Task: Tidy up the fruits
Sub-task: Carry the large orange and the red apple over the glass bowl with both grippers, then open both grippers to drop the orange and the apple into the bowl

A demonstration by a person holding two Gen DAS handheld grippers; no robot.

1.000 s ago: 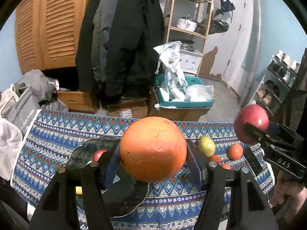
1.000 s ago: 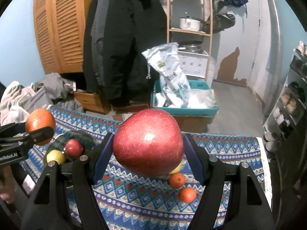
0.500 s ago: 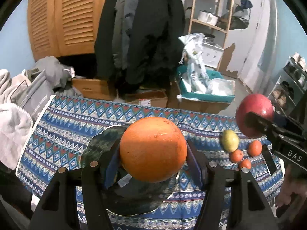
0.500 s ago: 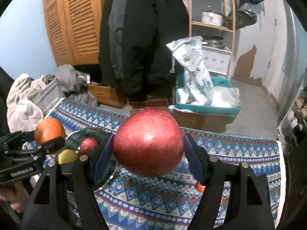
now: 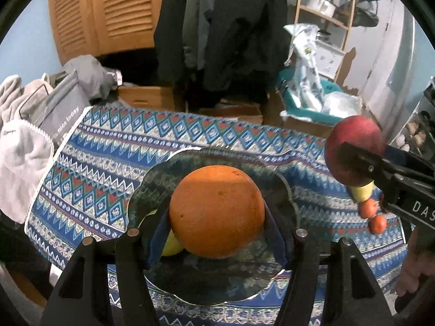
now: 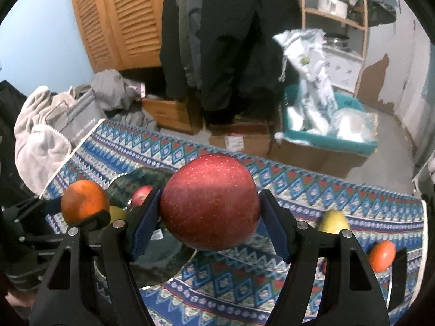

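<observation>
My left gripper (image 5: 217,212) is shut on a large orange (image 5: 217,211) and hangs over a dark scalloped plate (image 5: 152,179) on the patterned cloth. A yellow fruit (image 5: 171,245) lies on the plate under the orange. My right gripper (image 6: 209,203) is shut on a big red apple (image 6: 209,202), beside the plate's right rim (image 6: 163,271). In the right wrist view a small red apple (image 6: 141,194) and a yellow fruit (image 6: 117,213) lie on the plate. Loose on the cloth to the right are a yellow-green fruit (image 6: 333,224) and small tangerines (image 6: 382,255).
The blue patterned cloth (image 5: 114,146) covers the table. Grey and white laundry (image 5: 24,146) is piled at its left end. Behind the table stand cardboard boxes (image 6: 239,141), a teal bin (image 6: 350,144) with bags, hanging coats and a shelf. A hand (image 5: 413,274) shows at the right.
Both grippers have sunk toward the table with their fruit. The left one now sits over the plate; the right one has moved left, closer to the plate.
</observation>
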